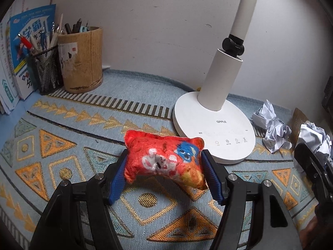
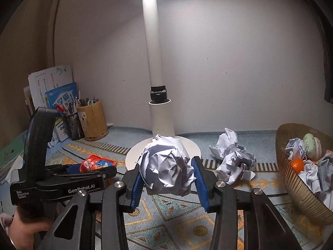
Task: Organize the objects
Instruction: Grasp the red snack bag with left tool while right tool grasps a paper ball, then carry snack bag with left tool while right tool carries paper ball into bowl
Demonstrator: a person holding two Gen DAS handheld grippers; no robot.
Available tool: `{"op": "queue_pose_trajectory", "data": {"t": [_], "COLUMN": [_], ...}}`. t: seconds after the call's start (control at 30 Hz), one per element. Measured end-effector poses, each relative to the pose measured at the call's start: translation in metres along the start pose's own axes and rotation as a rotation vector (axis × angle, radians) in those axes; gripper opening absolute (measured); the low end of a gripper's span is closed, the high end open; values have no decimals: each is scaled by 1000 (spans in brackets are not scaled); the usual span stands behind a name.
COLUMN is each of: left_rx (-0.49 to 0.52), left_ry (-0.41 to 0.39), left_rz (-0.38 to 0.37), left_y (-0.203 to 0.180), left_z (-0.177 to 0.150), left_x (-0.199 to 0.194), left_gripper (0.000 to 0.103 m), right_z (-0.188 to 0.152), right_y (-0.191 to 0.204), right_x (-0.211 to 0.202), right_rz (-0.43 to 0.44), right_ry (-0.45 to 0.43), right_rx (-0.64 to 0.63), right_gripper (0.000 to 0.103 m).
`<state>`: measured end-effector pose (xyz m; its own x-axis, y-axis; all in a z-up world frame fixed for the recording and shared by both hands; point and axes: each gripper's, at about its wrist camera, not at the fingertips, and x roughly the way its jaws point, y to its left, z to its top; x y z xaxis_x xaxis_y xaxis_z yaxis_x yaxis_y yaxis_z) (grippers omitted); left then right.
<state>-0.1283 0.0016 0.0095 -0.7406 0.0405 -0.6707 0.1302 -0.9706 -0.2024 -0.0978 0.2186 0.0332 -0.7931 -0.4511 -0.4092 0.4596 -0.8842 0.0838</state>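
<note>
My left gripper (image 1: 164, 162) is shut on a red plush pillow toy (image 1: 164, 158) with a blue figure printed on it, held just above the patterned mat. The toy also shows in the right wrist view (image 2: 96, 162). My right gripper (image 2: 166, 170) is shut on a crumpled white paper ball (image 2: 166, 166), lifted above the mat in front of the lamp base. The same ball and gripper show at the right edge of the left wrist view (image 1: 316, 139). Two more crumpled paper balls (image 2: 233, 156) lie on the mat to the right of the lamp.
A white OPPLE desk lamp (image 1: 214, 129) stands mid-mat against the wall. A cork pen cup (image 1: 83, 60), a black mesh pen cup (image 1: 46, 68) and books (image 1: 25, 48) stand at the back left. A brown ribbed basket (image 2: 295, 179) at the right holds paper balls, an orange and a toy.
</note>
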Motion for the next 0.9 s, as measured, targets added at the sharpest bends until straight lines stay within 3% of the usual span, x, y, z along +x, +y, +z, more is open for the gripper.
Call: {"op": "queue_pose_trajectory", "data": {"t": [0.33, 0.47, 0.57, 0.73, 0.9], "left_rx": [-169, -145, -109, -107, -61], "left_ry": [15, 5, -19, -85, -183], "left_rz": [-27, -26, -52, 16, 74], "left_y": [31, 27, 20, 19, 9], "left_z": [-2, -1, 0, -1, -7], "left_x": [3, 2, -3, -16, -40], "left_gripper": [64, 64, 64, 64, 64], "right_z": [1, 1, -1, -5, -7], "right_y": [-5, -6, -9, -12, -36], "right_x": [5, 2, -12, -30, -64], "right_rz": [0, 7, 0, 54, 101], "right_ry": [22, 10, -50, -65, -70], "right_rx": [42, 49, 71, 94, 220], "right_gripper": [43, 43, 43, 43, 43]}}
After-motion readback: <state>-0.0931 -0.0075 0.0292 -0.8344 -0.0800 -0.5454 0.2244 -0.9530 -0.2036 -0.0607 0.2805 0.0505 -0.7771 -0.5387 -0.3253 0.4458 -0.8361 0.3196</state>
